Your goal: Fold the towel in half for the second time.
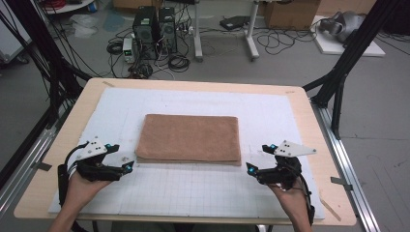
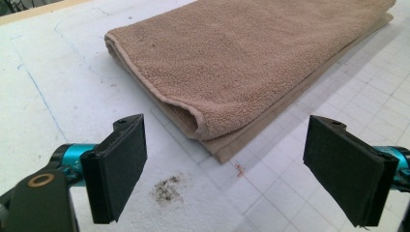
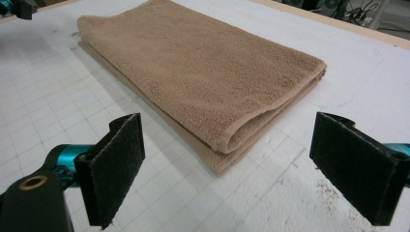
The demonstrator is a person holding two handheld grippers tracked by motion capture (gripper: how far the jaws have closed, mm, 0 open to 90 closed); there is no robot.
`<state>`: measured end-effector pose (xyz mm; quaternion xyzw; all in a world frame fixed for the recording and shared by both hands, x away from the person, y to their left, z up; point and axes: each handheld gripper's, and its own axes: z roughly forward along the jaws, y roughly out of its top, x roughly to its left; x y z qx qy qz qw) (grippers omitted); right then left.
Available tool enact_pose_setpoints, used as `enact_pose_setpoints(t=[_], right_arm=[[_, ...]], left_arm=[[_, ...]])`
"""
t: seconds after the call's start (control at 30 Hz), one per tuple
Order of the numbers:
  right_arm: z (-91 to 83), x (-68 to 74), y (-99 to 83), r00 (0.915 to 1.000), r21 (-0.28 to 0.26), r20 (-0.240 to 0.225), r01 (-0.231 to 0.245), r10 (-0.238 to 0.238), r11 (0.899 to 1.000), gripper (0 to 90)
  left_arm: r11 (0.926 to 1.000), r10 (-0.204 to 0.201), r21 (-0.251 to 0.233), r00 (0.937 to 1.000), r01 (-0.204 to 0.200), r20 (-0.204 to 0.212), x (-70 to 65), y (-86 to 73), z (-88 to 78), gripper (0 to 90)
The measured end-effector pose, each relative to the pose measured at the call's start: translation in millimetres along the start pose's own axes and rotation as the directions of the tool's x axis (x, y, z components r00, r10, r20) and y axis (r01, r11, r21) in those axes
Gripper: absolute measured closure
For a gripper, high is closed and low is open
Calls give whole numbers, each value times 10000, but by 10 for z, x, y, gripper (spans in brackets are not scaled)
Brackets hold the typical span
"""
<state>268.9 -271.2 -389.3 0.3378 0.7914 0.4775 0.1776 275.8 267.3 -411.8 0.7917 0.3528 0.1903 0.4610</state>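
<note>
Both the left gripper (image 1: 129,166) and right gripper (image 1: 248,167) stand wide, empty; the folded towel (image 1: 188,137) lies ahead of each, its inner layers hidden.

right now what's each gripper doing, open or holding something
left gripper: open, nothing between the jaws, just short of the folded towel
right gripper: open, holding nothing, facing the towel's near corner
</note>
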Motion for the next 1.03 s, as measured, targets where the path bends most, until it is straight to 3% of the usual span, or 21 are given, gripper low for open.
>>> enact_pose_setpoints(t=[0.73, 1.03], right_arm=[[-153, 67, -292, 9991, -92, 98, -404, 405, 9991, 111], [-157, 78, -320, 9993, -230, 169, -333, 337, 9992, 111]], left_arm=[[9998, -100, -160, 9999, 101, 23, -91, -144, -112, 161], [9995, -84, -300, 10000, 85, 21, -183, -220, -179, 162]])
